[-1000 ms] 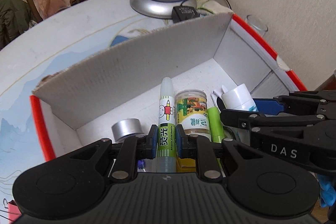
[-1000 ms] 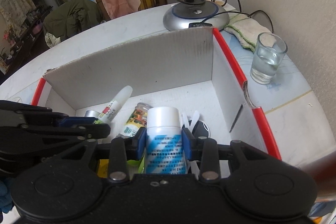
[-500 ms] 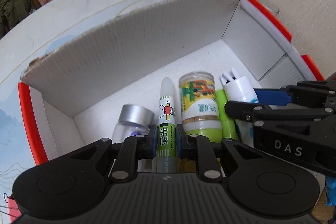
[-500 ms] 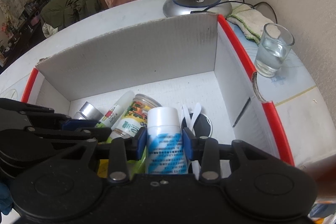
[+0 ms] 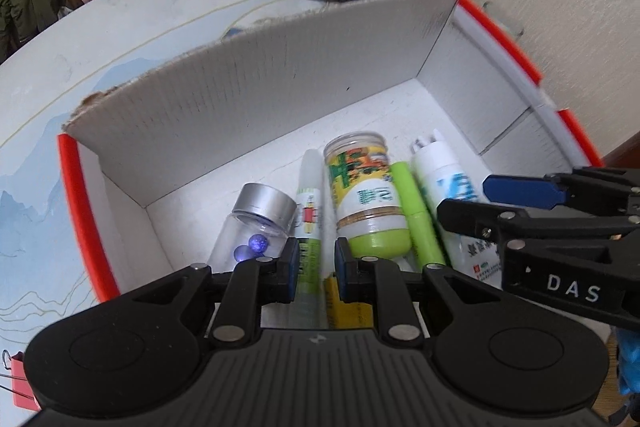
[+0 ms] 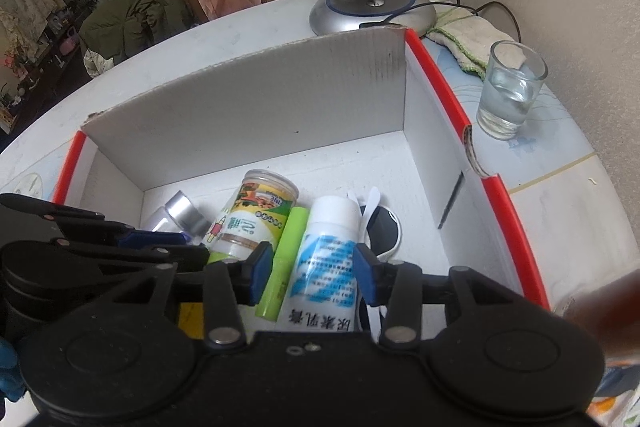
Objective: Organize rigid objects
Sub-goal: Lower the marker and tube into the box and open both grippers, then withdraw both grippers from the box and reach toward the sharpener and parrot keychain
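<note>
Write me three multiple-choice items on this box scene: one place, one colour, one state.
1. The water glass stands: A in the box; B on the table beside it; C on a chair.
2. The bead jar's lid is: A silver; B red; C black.
3. The right claw is: A clamped on the white bottle; B open around it; C unseen.
B: it stands outside the box wall. A: shiny grey metal. B: its jaws have just been opening, one pad clear of the bottle between them.

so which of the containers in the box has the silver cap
The small clear vial with blue beads inside, leftmost in the row. The printed jar has a green lid, the white bottle a white one.
</note>
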